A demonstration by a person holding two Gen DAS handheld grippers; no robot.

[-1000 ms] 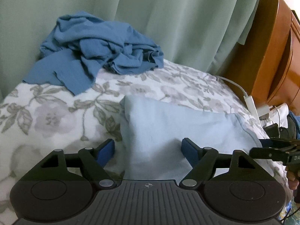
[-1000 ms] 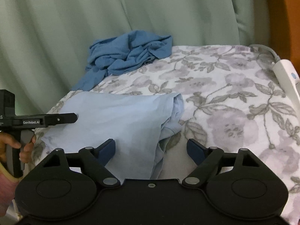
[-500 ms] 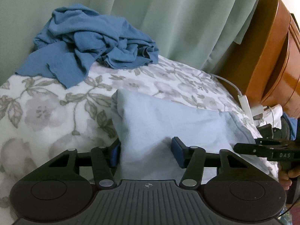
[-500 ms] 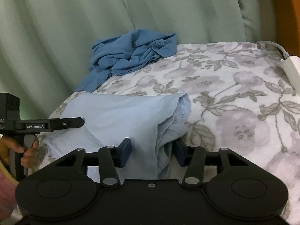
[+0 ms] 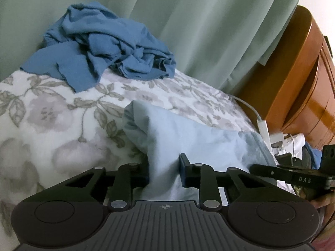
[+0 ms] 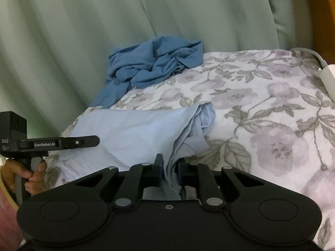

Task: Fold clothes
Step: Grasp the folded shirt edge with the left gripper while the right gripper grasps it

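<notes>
A light blue garment [image 5: 188,138] lies partly folded on the floral bedspread [image 5: 52,115], near its front edge. My left gripper [image 5: 164,172] is shut on the garment's near edge at its left end. My right gripper [image 6: 169,168] is shut on the same light blue garment [image 6: 134,127] at its right end, where the cloth bunches in layers. Each gripper shows in the other's view, the right one [image 5: 293,174] and the left one [image 6: 62,144]. A crumpled darker blue garment [image 5: 104,48] lies at the back of the bed, also in the right wrist view [image 6: 155,67].
A pale green curtain [image 5: 199,25] hangs behind the bed. A wooden headboard [image 5: 299,87] stands at the right. A white cable with a controller [image 5: 262,127] lies along the bed's right edge, also in the right wrist view [image 6: 329,79]. The floral bedspread [image 6: 261,108] stretches to the right.
Both grippers went from wide open to shut, pinching the near edge of the light blue garment. The cloth has bunched up between the fingers.
</notes>
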